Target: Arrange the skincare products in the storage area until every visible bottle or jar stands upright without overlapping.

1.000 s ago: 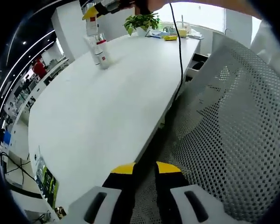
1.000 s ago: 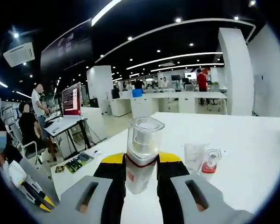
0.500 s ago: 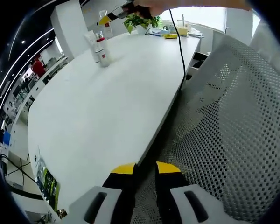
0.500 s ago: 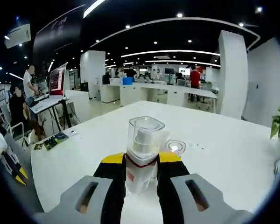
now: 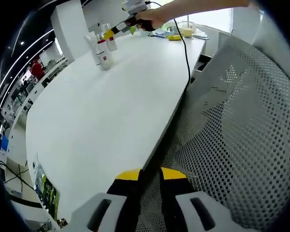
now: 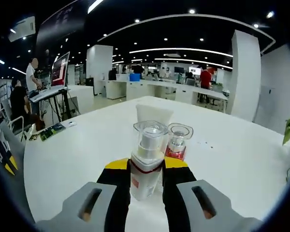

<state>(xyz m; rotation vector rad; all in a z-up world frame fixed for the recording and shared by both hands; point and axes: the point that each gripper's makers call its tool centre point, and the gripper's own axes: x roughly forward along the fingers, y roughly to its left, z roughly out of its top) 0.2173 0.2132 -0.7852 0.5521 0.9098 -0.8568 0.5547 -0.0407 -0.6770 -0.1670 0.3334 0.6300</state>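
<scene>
Setting: an open office; a wide white surface [image 5: 101, 116] with a perforated mesh chair back [image 5: 232, 140] at its near right edge.
Surface room: mostly bare. In the right gripper view open white top spreads to the left, right and far side of the bottles; its edges lie well away from them.
Right tongs [image 6: 146, 181]: clenched on a clear pump bottle [image 6: 146, 162] with a transparent cap and red band, held upright near the surface.
Standing products: a white tube [image 6: 153, 114] and a small red-banded bottle [image 6: 177, 142], both upright, just beyond the held bottle and slightly right of it.
Left tongs [image 5: 147, 181]: jaws nearly together with nothing between them, parked low at the near edge of the surface, far from the products [image 5: 100, 48].
Step in hand: judged as placing the pump bottle beside the standing pair.
Next move: likely lower it flat onto bare surface just near of the two, without nudging them, then release.
</scene>
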